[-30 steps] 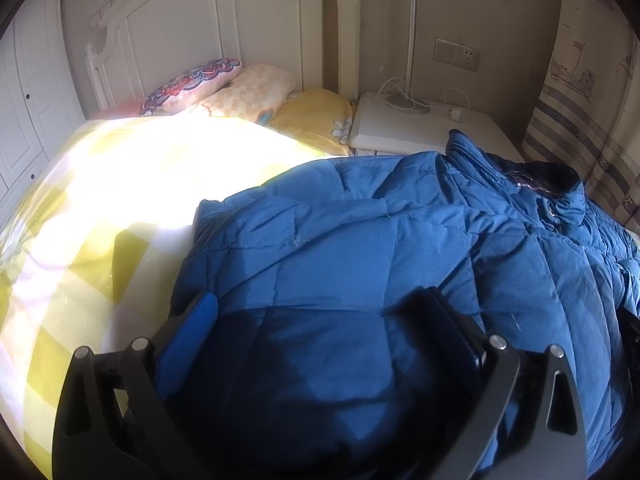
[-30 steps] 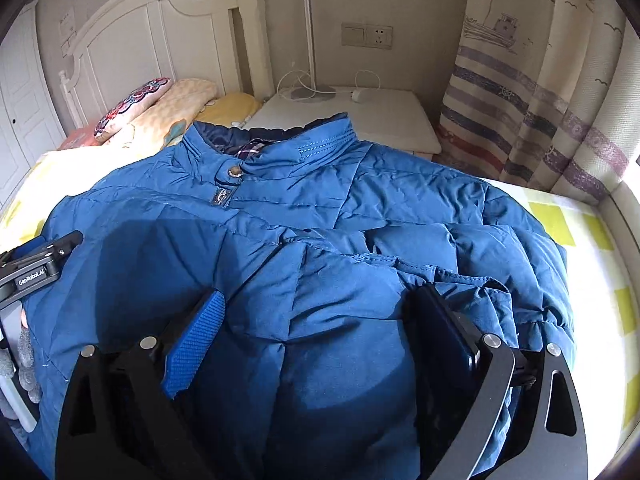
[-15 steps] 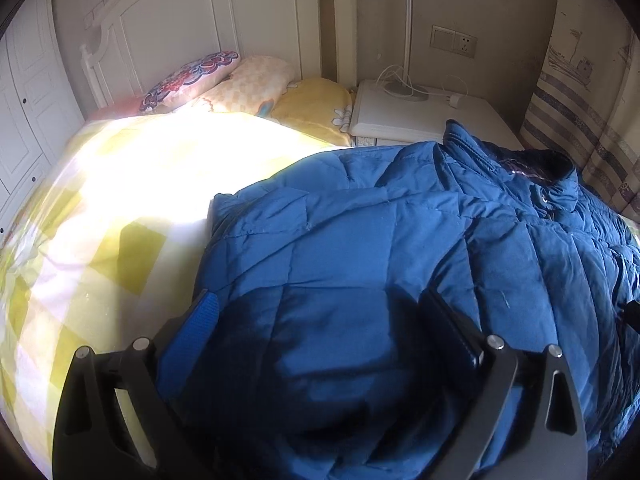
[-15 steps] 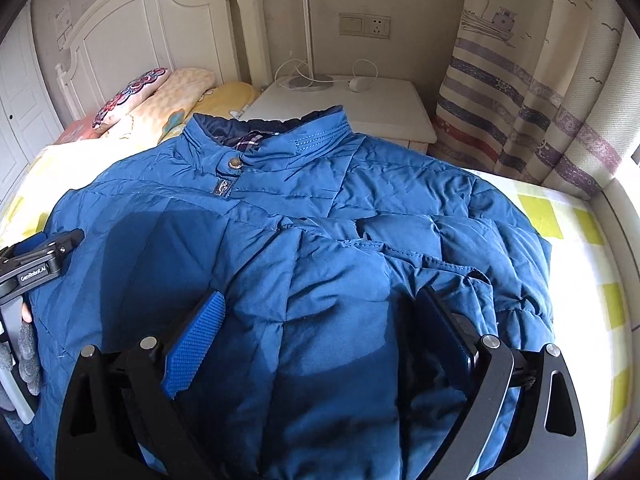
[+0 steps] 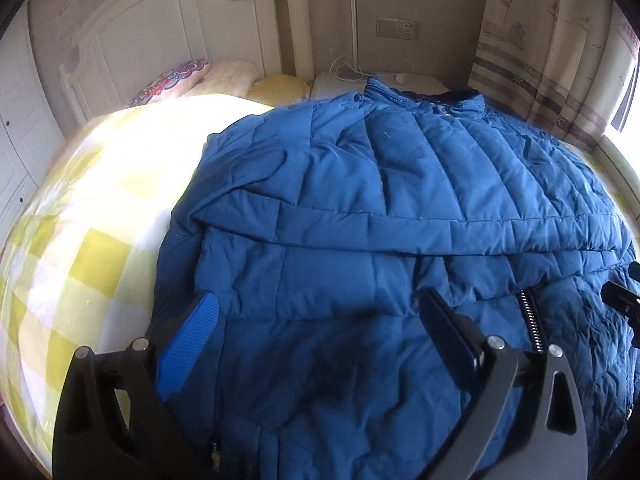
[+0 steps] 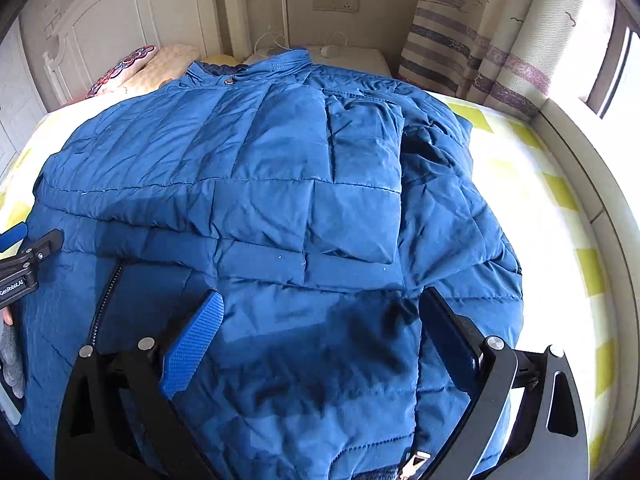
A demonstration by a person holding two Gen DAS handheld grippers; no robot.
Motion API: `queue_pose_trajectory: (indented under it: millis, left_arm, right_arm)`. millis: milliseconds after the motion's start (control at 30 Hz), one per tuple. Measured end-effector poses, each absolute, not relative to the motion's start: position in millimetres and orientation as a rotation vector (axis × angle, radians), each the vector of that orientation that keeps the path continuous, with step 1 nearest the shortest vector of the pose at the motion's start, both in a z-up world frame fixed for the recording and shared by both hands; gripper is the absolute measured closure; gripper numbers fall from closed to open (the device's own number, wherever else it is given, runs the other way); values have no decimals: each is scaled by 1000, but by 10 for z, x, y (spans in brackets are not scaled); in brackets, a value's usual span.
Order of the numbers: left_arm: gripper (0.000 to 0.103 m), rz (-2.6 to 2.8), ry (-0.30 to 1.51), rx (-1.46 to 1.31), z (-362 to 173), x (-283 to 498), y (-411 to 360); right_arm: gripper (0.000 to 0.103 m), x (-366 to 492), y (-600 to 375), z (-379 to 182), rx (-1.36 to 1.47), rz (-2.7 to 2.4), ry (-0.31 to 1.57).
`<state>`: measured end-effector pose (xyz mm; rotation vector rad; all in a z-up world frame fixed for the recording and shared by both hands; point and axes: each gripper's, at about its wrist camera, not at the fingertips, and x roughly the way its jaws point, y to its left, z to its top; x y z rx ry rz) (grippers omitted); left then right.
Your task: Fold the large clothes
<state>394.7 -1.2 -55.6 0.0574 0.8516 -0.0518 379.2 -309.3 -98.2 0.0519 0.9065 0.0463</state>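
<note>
Both tongs higher now; blue jacket (image 6: 280, 184) sleeves folded across front.

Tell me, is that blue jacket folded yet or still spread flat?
Partly folded. A sleeve lies across the jacket front, its cuff edge running along the chest, while the hem and collar stay stretched out on the bed.

Only one legible text: white lettering "GenRobot.AI" on the black plastic body of the left gripper (image 6: 24, 264), seen at the left edge of the right wrist view; the first letter sits right at the frame edge. Small metal tab on the blue quilted puffer jacket (image 6: 280, 184) near its collar is too small to read. White wall socket plate (image 6: 336, 2) shows no readable marking. Left wrist view: nothing readable.
</note>
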Motion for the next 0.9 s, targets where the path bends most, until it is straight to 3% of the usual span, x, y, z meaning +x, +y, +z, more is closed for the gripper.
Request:
queue_pose_trajectory:
  millis: [100, 200, 333, 633, 900]
  left_arm:
    - [3, -93, 778, 114, -433, 3514, -148]
    - [3, -85, 844, 237, -728, 3320, -300]
    - [2, -86, 926, 80, -891, 3329, 33]
    - [3, -38, 898, -164, -888, 2920, 800]
    - [4, -63, 786, -56, -716, 2357, 456]
  right_arm:
    - [8, 3460, -2770, -938, -37, 169, 853]
    - [8, 3342, -2460, -1250, -202, 203, 927]
    - [7, 3286, -2589, -1279, -129, 176, 951]
    - [6, 2679, -2972, -1341, -94, 147, 907]
    - [6, 2056, -2677, -1271, -54, 172, 833]
